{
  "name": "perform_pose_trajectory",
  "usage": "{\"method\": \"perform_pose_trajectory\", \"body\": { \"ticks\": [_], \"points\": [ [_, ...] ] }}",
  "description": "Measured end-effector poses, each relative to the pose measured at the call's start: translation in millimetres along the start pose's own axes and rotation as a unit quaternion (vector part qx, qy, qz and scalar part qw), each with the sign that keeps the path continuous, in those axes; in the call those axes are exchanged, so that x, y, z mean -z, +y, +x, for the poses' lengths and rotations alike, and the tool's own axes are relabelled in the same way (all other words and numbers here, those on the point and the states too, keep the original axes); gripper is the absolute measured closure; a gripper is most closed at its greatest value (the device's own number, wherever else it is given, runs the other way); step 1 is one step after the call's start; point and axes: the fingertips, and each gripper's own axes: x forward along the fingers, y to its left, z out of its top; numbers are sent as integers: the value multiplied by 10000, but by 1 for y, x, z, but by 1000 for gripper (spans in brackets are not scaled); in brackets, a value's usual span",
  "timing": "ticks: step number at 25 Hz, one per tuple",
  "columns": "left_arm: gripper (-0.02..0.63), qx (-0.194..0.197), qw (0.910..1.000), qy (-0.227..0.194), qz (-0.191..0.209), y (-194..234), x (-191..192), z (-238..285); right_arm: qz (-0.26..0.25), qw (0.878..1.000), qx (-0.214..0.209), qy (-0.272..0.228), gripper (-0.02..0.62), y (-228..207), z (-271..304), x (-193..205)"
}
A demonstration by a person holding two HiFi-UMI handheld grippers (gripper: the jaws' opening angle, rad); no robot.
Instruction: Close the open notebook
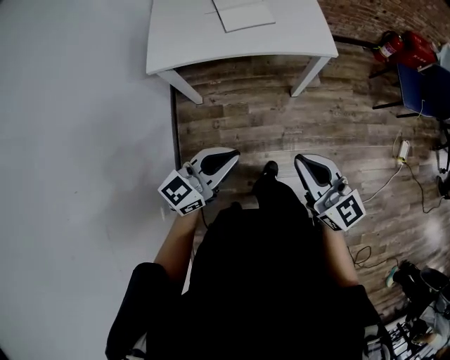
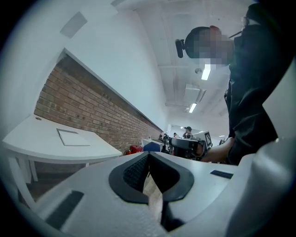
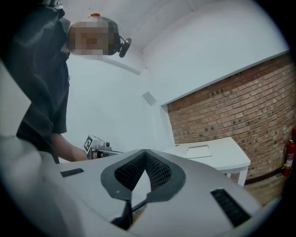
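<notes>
1. Holding both tools level in front of my body, I have my left gripper (image 1: 228, 156) and my right gripper (image 1: 304, 160) side by side above the wooden floor (image 1: 267, 126), apart from each other.
2. My left gripper's jaws are pressed together with nothing between them.
3. My right gripper's jaws are likewise together and empty.
4. The notebook (image 1: 244, 13) lies flat on the white table (image 1: 190, 42), well ahead of both grippers and touching neither.
5. In the left gripper view it sits off to the left of my closed jaws, on the tabletop in front of the brick wall (image 2: 88, 111).
6. In the right gripper view it lies to the right of the jaws.
7. Whether it lies open or closed I cannot tell.
</notes>
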Motion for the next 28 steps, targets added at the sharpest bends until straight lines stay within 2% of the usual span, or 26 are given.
{"method": "perform_pose_trajectory", "body": {
  "ticks": [3, 6, 9, 12, 15, 17, 22, 28],
  "points": [
    [589, -51, 9999, -9, 97, 14, -26, 40, 80, 9997, -247, 30, 589, -38, 1, -12],
    [589, -189, 9997, 63, 114, 35, -33, 72, 383, 9976, -582, 58, 589, -73, 10, -8],
    [589, -281, 9993, 165, -187, 49, -19, 92, 612, 9949, -804, 39, 589, -98, 27, 2],
    [589, -308, 9984, 213, -422, 63, -10, 100, 786, 9943, -712, -109, 588, -123, 40, 1],
    [589, -466, 9969, 266, -584, 104, -3, 109, 881, 9940, -644, -3, 589, -158, 62, 10],
    [589, -567, 9962, 158, -638, 136, -7, 113, 853, 9941, -664, 135, 588, -177, 82, 15],
    [589, -814, 9928, -337, -806, 224, -39, 118, 816, 9935, -712, 343, 588, -217, 140, 2],
    [589, -791, 9916, -527, -872, 324, -75, 146, 859, 9911, -722, 720, 588, -288, 220, -22]
  ]
}}
